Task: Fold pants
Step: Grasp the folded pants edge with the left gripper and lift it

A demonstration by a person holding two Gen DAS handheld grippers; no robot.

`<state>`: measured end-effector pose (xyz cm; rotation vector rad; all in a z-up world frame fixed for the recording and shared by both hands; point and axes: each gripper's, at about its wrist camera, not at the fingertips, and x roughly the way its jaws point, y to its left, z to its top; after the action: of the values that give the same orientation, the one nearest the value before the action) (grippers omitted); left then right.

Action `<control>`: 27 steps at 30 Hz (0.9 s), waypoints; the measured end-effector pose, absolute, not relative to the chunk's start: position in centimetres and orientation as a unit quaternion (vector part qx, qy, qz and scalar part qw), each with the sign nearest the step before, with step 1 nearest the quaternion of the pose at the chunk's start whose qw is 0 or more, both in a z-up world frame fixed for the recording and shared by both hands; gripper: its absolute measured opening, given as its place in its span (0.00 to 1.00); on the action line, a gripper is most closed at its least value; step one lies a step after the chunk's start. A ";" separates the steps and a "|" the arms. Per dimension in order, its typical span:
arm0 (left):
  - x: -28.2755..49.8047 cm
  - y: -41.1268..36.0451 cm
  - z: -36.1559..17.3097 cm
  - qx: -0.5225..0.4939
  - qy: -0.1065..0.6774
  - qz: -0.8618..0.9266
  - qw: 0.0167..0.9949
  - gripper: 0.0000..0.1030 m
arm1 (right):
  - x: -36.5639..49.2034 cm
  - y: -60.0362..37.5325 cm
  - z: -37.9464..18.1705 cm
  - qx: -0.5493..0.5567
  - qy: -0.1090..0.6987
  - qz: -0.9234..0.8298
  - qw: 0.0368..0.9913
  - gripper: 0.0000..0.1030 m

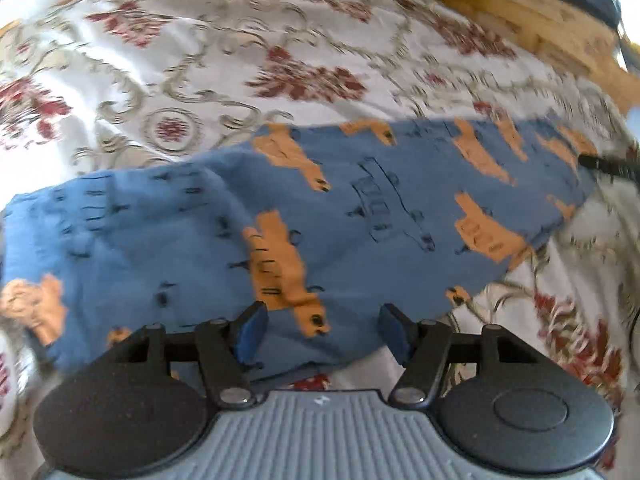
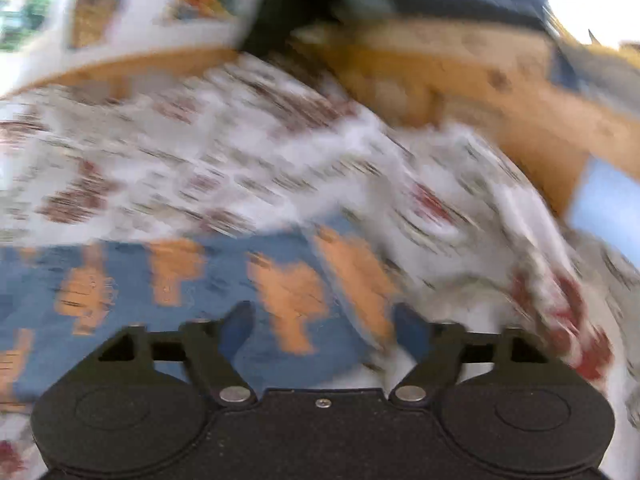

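Blue cotton pants with orange animal print (image 1: 360,208) lie flat on the floral white bedspread (image 1: 240,60); left gripper (image 1: 323,334) and right gripper (image 2: 326,330) both gape wide, holding nothing.

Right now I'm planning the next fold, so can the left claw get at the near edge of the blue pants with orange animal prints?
Probably yes: the left claw is open above the blue pants with orange animal prints, nothing between them.

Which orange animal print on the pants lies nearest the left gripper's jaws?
The striped orange animal on the pants, its head between the open jaws; the other prints sit farther up.
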<state>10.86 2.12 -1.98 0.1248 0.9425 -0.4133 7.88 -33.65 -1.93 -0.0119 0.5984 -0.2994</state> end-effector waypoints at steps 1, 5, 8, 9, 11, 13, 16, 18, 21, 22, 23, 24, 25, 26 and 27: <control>10.6 2.5 -1.5 0.065 0.442 -0.186 0.875 0.72 | 7.9 -32.6 -1.9 -0.019 0.288 -0.122 0.950 0.90; 10.5 4.3 -1.3 0.107 0.435 -0.085 0.890 0.70 | 9.2 -28.8 -3.8 -0.082 0.351 -0.030 0.932 0.90; 9.6 8.0 0.1 0.023 0.418 -0.039 0.907 0.64 | 9.3 -28.6 -5.1 -0.072 0.387 -0.018 0.919 0.87; 9.0 9.1 0.7 -0.004 0.401 -0.025 0.916 0.65 | 9.1 -28.7 -4.8 -0.068 0.379 -0.017 0.923 0.87; 8.4 10.4 1.8 -0.030 0.374 0.000 0.927 0.70 | 8.8 -29.0 -4.1 -0.060 0.357 -0.020 0.932 0.90; 8.7 10.7 2.6 -0.047 0.358 -0.008 0.933 0.75 | 8.8 -29.1 -3.6 -0.052 0.344 -0.013 0.938 0.96; 10.9 8.7 3.4 -0.033 0.338 -0.044 0.940 0.85 | 9.9 -28.0 -3.1 -0.060 0.338 0.033 0.939 0.96; 13.1 6.5 3.6 -0.008 0.330 -0.077 0.941 0.89 | 10.9 -27.2 -2.3 -0.086 0.325 0.065 0.940 0.97; 17.0 2.4 2.6 0.042 0.344 -0.137 0.928 0.89 | 12.2 -25.9 -1.8 -0.115 0.304 0.085 0.942 0.99; 18.3 1.0 2.0 0.067 0.356 -0.152 0.920 0.88 | 12.6 -25.4 -1.8 -0.119 0.300 0.093 0.942 0.99; 18.9 -0.2 1.4 0.096 0.368 -0.156 0.911 0.83 | 13.1 -25.0 -1.8 -0.123 0.298 0.102 0.941 0.99; 19.3 -1.1 0.6 0.118 0.380 -0.154 0.905 0.77 | 13.8 -24.6 -1.8 -0.126 0.298 0.111 0.940 0.99; 19.9 -1.7 -0.1 0.127 0.394 -0.152 0.898 0.65 | 14.4 -24.2 -1.7 -0.130 0.297 0.122 0.938 0.99; 20.5 -1.8 -0.8 0.123 0.411 -0.151 0.890 0.49 | 15.2 -23.8 -1.6 -0.135 0.296 0.135 0.936 0.99; 20.7 -1.6 -1.4 0.108 0.430 -0.148 0.884 0.40 | 15.8 -23.5 -1.4 -0.136 0.293 0.147 0.935 0.98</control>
<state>20.74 -1.58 -1.39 0.2248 0.8958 -0.3089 15.79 -23.48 -1.44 -0.2773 0.5983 0.3013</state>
